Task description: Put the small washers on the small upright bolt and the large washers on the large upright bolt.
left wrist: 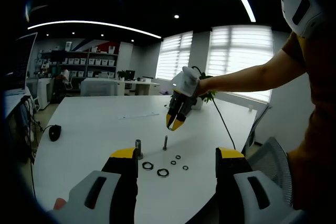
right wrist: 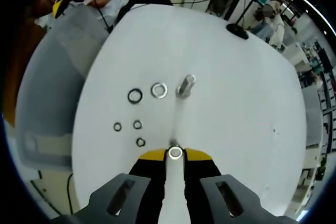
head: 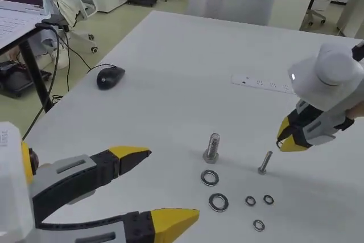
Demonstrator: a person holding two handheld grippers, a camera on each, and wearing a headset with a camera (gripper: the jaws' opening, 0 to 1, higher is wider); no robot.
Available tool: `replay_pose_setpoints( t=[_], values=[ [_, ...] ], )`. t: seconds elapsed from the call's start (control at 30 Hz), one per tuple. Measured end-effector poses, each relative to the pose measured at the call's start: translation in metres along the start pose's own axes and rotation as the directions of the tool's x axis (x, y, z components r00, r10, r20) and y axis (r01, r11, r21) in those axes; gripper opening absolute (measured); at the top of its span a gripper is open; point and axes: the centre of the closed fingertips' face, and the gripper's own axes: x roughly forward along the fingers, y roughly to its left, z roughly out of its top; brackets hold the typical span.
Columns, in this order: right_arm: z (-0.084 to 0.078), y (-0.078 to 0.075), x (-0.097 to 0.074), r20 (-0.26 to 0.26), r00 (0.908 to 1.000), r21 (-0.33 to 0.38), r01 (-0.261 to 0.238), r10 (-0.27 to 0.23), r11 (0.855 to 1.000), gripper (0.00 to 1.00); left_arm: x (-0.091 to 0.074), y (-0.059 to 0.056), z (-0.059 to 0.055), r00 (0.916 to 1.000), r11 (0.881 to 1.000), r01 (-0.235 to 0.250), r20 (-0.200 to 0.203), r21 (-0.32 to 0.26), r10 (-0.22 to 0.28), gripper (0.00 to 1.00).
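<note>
- The large bolt (head: pixel 211 147) stood upright on the table (head: pixel 170 55), with the small bolt (head: pixel 265 162) upright to its right, apart from it.
- One large washer (head: pixel 209 177) lay just before the large bolt, and another large washer (head: pixel 218 202) lay nearer the person.
- Right of these and before the small bolt, one small washer (head: pixel 250 200) and a second small washer (head: pixel 268 200) lay side by side, and a third small washer (head: pixel 259 225) lay nearer.
- The right gripper (head: pixel 287 140) hung above the table, just right of the small bolt, with a fourth small washer (right wrist: pixel 175 153) between its tips.
- The left gripper (head: pixel 170 183) was at the near left, jaws wide apart.
- A mouse (head: pixel 110 77) lay far behind on the left, and a power strip (head: pixel 261 83) behind on the right.
</note>
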Motion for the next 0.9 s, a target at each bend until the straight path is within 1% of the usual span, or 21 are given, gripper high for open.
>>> replay_pose_setpoints(
  t=[0.13, 0.33, 0.47, 0.57, 0.77, 0.9],
  values=[
    [-0.003, -0.001, 0.01, -0.013, 0.9999, 0.002, -0.01, 0.01, 1.0, 0.12, 0.0, 0.003, -0.003, 0.9999, 1.0, -0.007, -0.008, -0.003, 0.007, 0.59],
    [-0.006, 0.0, 0.018, -0.019, 0.9995, 0.009, -0.025, 0.025, 1.0, 0.12, 0.0, 0.004, -0.007, 0.9998, 1.0, -0.011, -0.016, -0.012, 0.01, 0.59],
    [-0.006, -0.002, 0.021, -0.021, 0.9994, 0.009, -0.027, 0.027, 1.0, 0.12, 0.001, 0.005, -0.007, 0.9998, 1.0, -0.011, -0.014, -0.015, 0.01, 0.59],
    [-0.008, -0.004, 0.025, -0.032, 0.9991, 0.011, -0.029, 0.029, 1.0, 0.12, 0.002, 0.006, -0.007, 0.9998, 1.0, -0.011, -0.016, -0.015, 0.011, 0.59],
    [-0.011, -0.003, 0.03, -0.045, 0.9984, 0.002, -0.033, 0.033, 0.999, 0.12, 0.0, 0.009, -0.008, 0.9997, 1.0, -0.021, -0.016, -0.017, 0.021, 0.59],
    [-0.011, -0.003, 0.033, -0.041, 0.9985, -0.001, -0.035, 0.035, 0.999, 0.12, 0.0, 0.009, -0.008, 0.9996, 1.0, -0.023, -0.016, -0.017, 0.023, 0.59]
  ],
)
